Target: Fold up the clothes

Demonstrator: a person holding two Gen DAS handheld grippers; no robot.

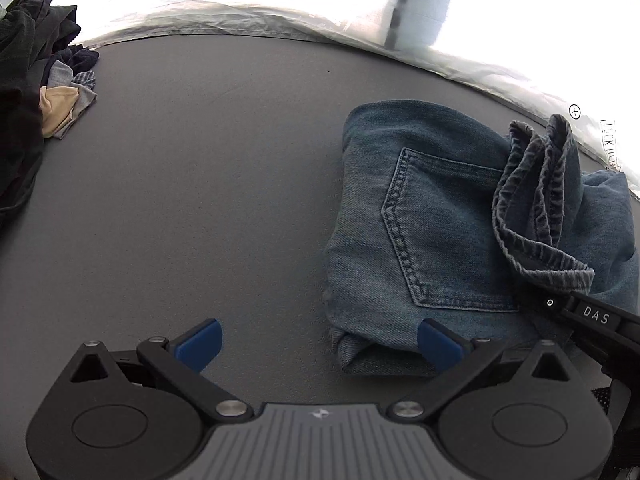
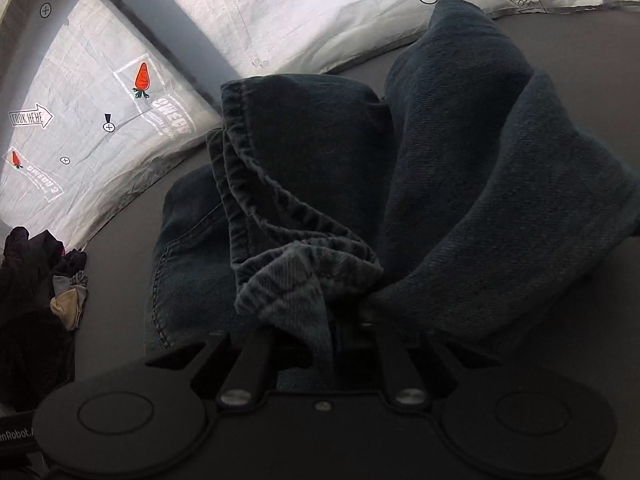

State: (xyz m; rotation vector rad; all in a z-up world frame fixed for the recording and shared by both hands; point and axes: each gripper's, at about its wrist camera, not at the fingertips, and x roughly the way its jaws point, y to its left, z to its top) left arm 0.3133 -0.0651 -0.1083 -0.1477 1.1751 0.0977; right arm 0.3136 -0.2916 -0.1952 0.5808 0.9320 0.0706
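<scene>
**Hand-held gripper count: two, one pinching denim**

Your right hand-held gripper [image 2: 320, 328] is clamped on a bunched hem of the jeans [image 1: 420, 208], lifting that leg end above the folded part. Your left hand-held gripper [image 1: 320, 344] stands wide apart with nothing between its two blue pads [image 1: 200, 344], low over the gray counter [image 1: 200, 180] at the jeans' near corner.

You have one pair of jeans, lying back pocket [image 1: 440, 232] up toward the counter's right side. One heap of dark and pale clothes [image 1: 36, 80] sits at the far left edge.

Readable writing: "DAS" on the right tool's arm [image 1: 596, 316]; "LOOK HERE" arrows, seen mirrored, and two carrot pictures [image 2: 142, 76] on the white sheet [image 2: 280, 12] behind.
</scene>
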